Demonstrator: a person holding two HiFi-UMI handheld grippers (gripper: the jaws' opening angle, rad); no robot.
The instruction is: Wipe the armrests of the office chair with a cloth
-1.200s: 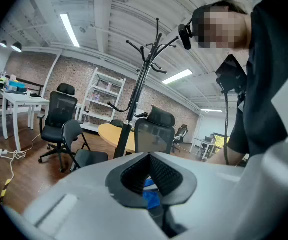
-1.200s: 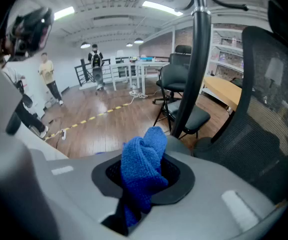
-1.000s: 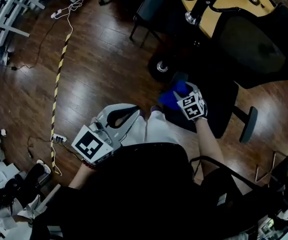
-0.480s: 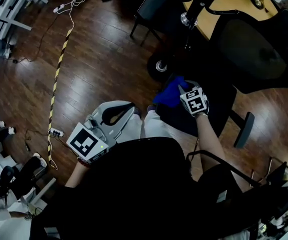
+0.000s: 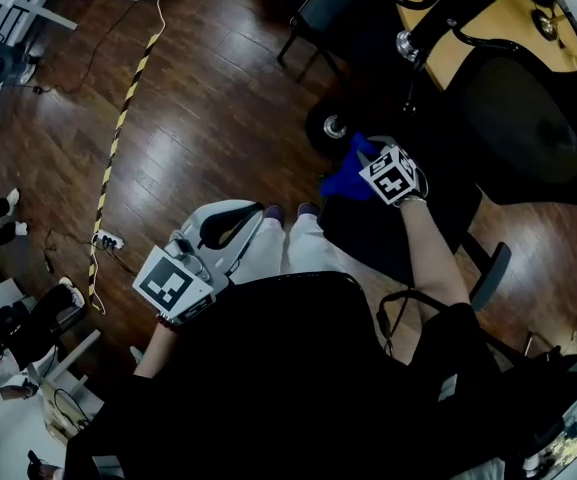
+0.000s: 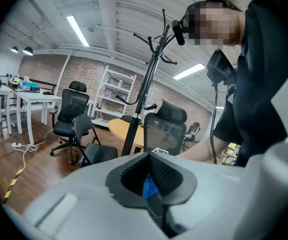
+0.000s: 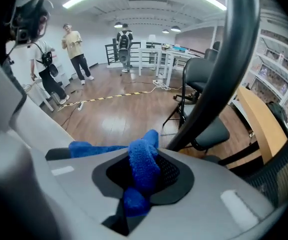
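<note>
The black office chair [image 5: 528, 118] stands at the right of the head view, with its seat [image 5: 388, 223] in front of me and one armrest [image 5: 493, 273] at its far side. My right gripper [image 5: 368, 165] is shut on a blue cloth [image 5: 344, 182] at the seat's left edge. In the right gripper view the cloth [image 7: 144, 160] bulges out between the jaws, just beside a black curved chair bar [image 7: 218, 79]. Whether cloth and bar touch is unclear. My left gripper [image 5: 256, 220] hangs low at my left side, shut and empty, and points toward the chair [image 6: 166, 129].
A yellow-black tape line [image 5: 118, 138] and a power strip [image 5: 103, 240] lie on the wooden floor at left. A second chair [image 5: 328, 8], a coat stand's base [image 5: 408, 44] and a yellow table [image 5: 468, 30] crowd the far side. People [image 7: 74, 46] stand further off.
My right gripper has carried the blue cloth a little farther along the chair's left edge. The left gripper has stayed by my side.
</note>
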